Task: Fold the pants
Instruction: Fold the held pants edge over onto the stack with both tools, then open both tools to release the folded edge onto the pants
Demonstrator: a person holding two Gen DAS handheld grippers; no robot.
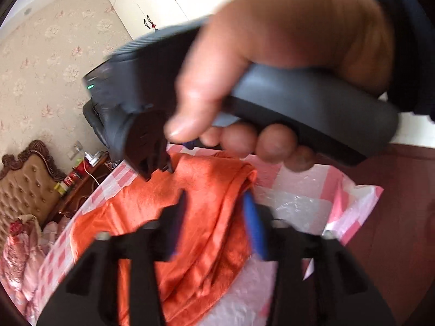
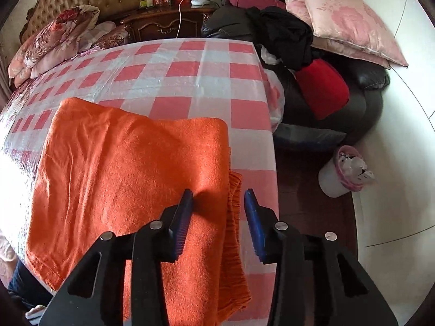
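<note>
Right wrist view: my right claw [image 2: 218,198] hangs over the near right edge of the orange pants [image 2: 130,168], jaws apart, gripping nothing. Pants lie folded flat on the red-and-white checked worktop [image 2: 190,65], near side, a ribbed edge showing at their right. Left wrist view: my left claw [image 1: 216,203] likewise stands parted above the same cloth, nothing clamped. Far right: white bin [image 2: 337,179] on the floor.

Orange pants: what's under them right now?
The orange pants lie folded on the pink-checked cover. A ribbed orange layer pokes out beneath; anything else under them is hidden.
</note>
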